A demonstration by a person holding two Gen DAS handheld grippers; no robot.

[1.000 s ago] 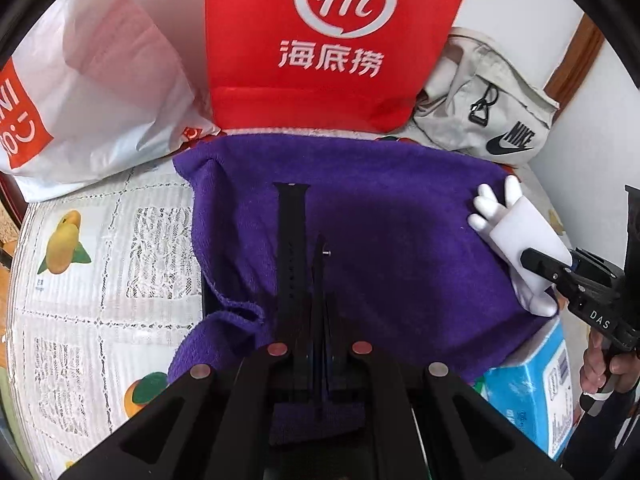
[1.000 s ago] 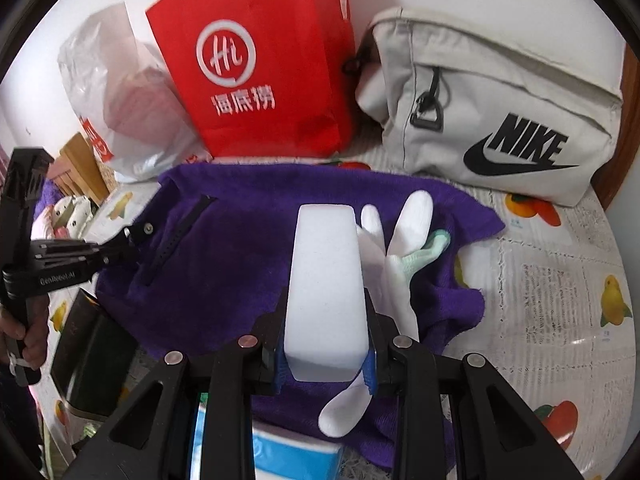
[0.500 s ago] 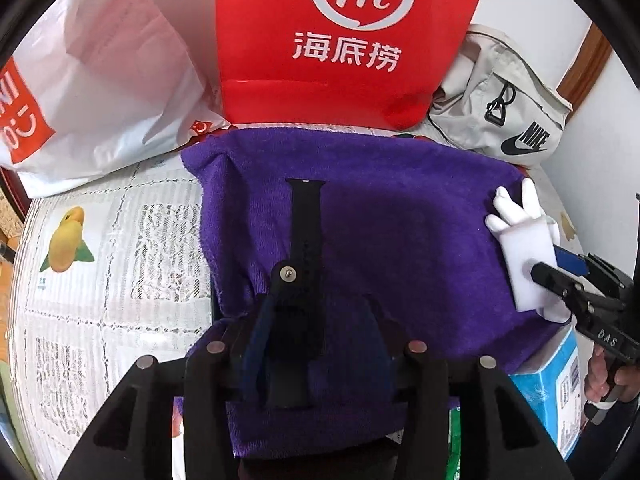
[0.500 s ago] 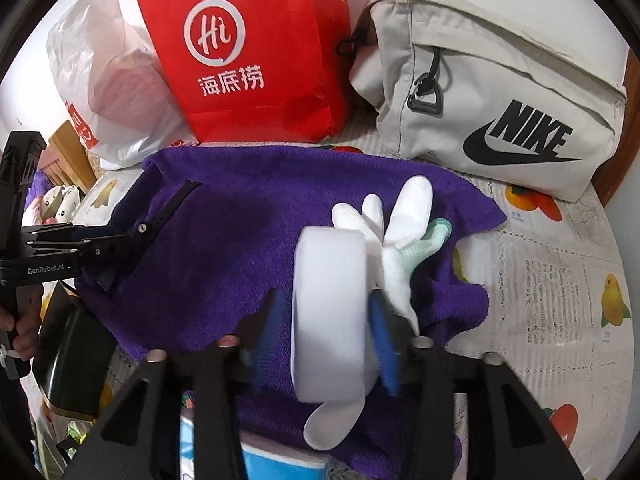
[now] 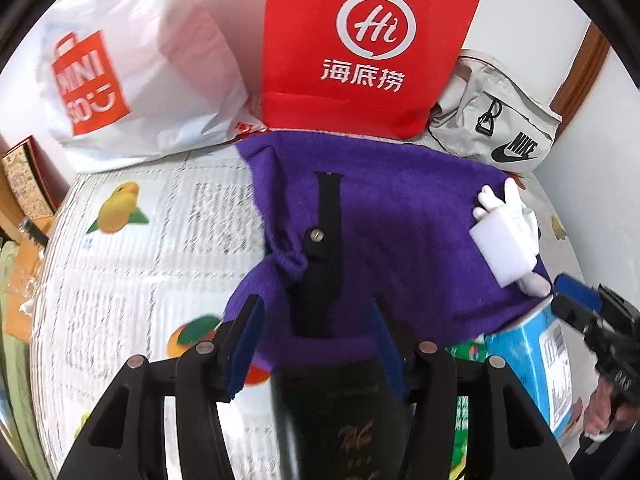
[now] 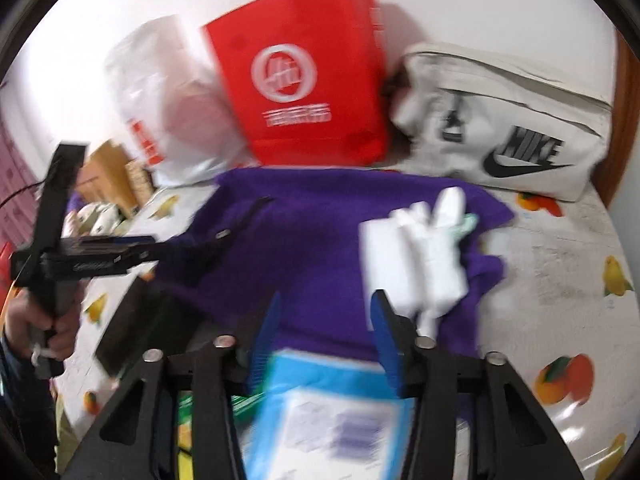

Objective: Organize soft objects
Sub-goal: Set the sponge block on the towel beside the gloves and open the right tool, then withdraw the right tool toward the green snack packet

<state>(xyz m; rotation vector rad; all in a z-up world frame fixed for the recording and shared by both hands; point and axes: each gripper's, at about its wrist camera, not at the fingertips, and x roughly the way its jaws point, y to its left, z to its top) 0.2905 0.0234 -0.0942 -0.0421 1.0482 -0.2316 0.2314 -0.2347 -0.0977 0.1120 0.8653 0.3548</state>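
The big purple towel lies on the desk and hangs off its near edge, so it could slide down and drag things along. The black strap and white sponge rest loose on it. Both sets of fingers are spread, holding nothing; the left just opened, the right just closed a bit.

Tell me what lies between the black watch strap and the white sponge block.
Only bare purple towel separates the black watch strap from the white sponge block, clearest in the left wrist view.
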